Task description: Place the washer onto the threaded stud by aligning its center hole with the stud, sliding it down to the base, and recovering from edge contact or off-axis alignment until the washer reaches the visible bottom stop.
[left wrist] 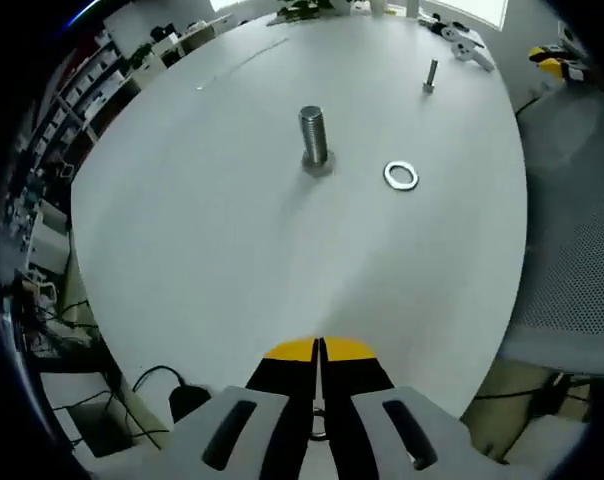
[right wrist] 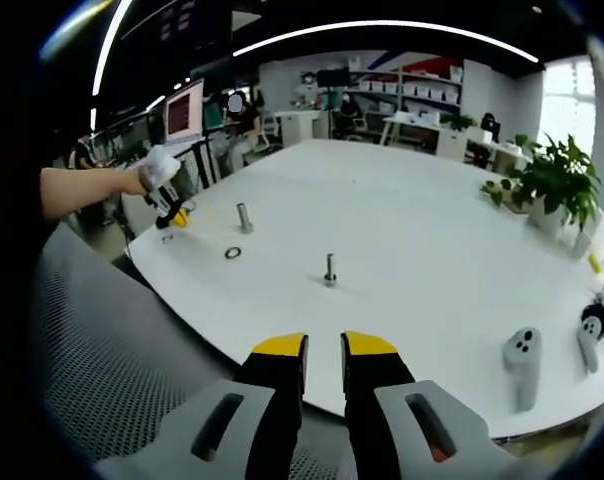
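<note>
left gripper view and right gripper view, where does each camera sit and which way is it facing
Left gripper view: rides the left gripper, jaws nearly together, looking down across the white table at the large stud, the washer lying beside it and a smaller stud.
Right gripper view: rides the right gripper, jaws apart, off the table's edge, facing the room; the person's arm shows at left.
Shared: table, large stud, washer, smaller stud.

Thread detail on the distant small stud point(right wrist: 330, 269) and washer point(right wrist: 232, 253), too small to tell.
</note>
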### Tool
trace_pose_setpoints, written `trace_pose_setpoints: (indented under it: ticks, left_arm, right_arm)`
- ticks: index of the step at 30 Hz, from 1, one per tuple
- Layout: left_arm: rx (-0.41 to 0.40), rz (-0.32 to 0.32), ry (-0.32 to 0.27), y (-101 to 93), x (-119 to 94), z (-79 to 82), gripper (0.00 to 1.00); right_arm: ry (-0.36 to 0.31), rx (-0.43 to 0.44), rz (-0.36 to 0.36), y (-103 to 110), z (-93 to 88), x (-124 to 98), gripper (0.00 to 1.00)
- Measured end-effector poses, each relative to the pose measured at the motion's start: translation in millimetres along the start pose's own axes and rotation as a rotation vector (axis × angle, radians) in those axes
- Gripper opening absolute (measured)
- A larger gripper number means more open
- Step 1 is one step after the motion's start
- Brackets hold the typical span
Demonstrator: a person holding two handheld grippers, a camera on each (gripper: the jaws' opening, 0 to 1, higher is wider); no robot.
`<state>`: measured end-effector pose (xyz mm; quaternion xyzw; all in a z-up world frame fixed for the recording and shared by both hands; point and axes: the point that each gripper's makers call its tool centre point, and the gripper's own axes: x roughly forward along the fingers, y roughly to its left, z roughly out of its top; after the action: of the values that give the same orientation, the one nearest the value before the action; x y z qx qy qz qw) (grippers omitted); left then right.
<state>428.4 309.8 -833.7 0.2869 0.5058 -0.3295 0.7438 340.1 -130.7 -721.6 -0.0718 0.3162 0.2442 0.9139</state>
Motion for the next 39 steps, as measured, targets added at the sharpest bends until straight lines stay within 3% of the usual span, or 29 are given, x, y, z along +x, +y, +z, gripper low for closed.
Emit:
trace_pose_setpoints:
  ticks: [6,10,19,28,34,39]
  left_arm:
    - [-0.051,0.050,0.040,11.9,-5.4,-34.6,0.00]
    - [-0.059,0.072,0.107,17.4,-1.7,-59.6,0.00]
    - [-0.088,0.047,0.159,11.5,8.2,-75.2,0.00]
    - [-0.085,0.037,0.141,7.2,11.9,-63.2,0.00]
    - [-0.049,0.023,0.115,2.0,20.0,-44.9,0.00]
    - [0.005,-0.003,0.103,-4.4,29.4,-19.4,0.00]
  right_arm:
    - [0.000,0.000,0.001,0.0,0.0,0.5,0.16]
    - [0.001,-0.001,0.001,0.3,-0.2,0.7,0.16]
    - [0.004,0.000,-0.001,0.7,-0.1,0.9,0.16]
    - [0.003,0.003,-0.005,0.8,0.6,0.6,0.16]
    - [0.002,0.004,-0.005,1.2,0.4,0.1,0.16]
    - [0.001,0.002,-0.002,2.0,0.9,-0.2,0.16]
